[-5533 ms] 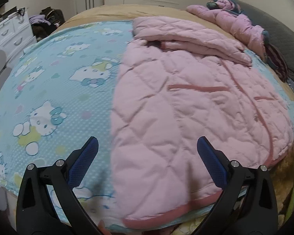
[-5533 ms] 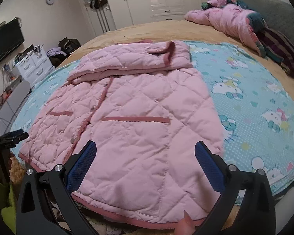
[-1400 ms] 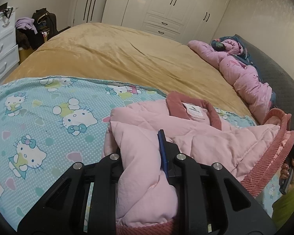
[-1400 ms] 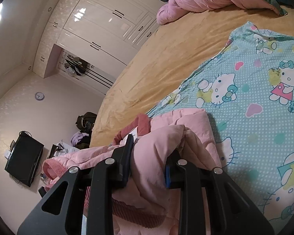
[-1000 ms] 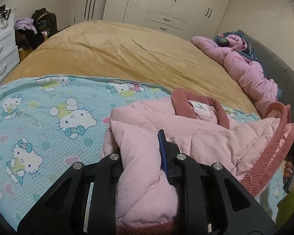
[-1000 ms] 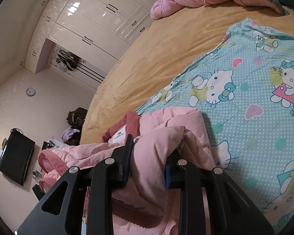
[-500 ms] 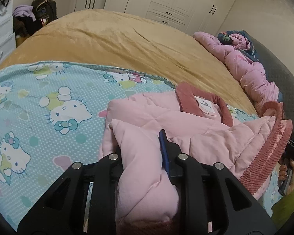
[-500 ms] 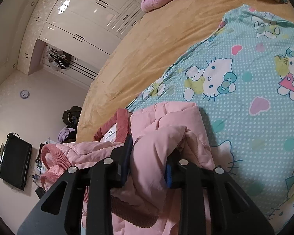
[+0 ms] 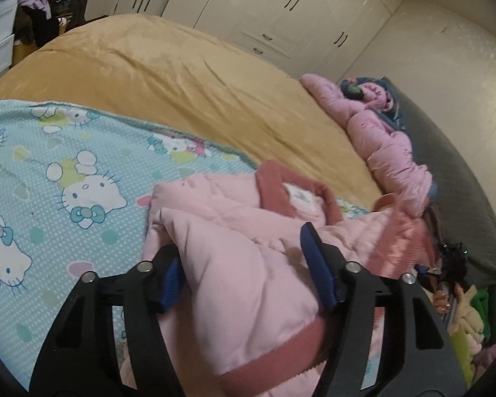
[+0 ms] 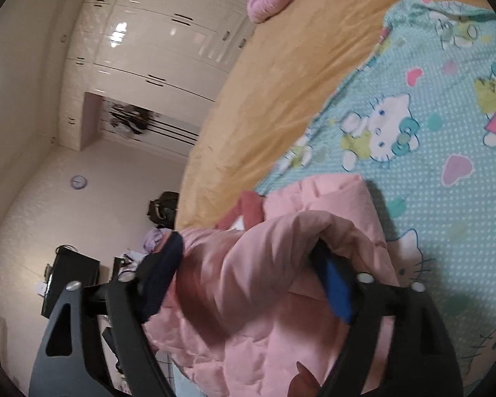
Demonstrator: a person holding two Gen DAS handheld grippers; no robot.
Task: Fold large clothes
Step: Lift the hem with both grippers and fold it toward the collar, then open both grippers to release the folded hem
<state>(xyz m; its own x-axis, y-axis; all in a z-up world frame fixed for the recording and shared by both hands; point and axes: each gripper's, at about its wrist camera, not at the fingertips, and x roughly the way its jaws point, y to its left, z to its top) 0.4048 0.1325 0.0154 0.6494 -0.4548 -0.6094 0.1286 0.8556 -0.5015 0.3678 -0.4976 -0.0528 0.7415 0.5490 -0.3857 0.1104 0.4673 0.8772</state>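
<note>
A pink quilted jacket (image 9: 231, 218) lies folded over on the cartoon-cat sheet (image 9: 49, 198), its dark pink collar and white label (image 9: 301, 195) showing at the far end. The folded-over hem bulges between the blue pads of my left gripper (image 9: 241, 251), whose jaws are opening; the pads stand apart from the fabric. In the right wrist view the other hem corner of the jacket (image 10: 330, 205) sits between the pads of my right gripper (image 10: 248, 248), and those jaws are opening too. A hand (image 9: 441, 297) holding the right gripper shows at the right edge.
A tan blanket (image 9: 182, 76) covers the far half of the bed. Another pink padded garment (image 9: 380, 139) lies heaped against the grey headboard (image 9: 446, 182). White wardrobes (image 9: 281, 10) line the far wall. A dark television (image 10: 69, 281) stands beyond the bed's left side.
Both grippers were shut on the jacket's hem half a second ago; now both sets of jaws have spread wide and the fabric puffs out between them. The folded jacket rests on the sheet.
</note>
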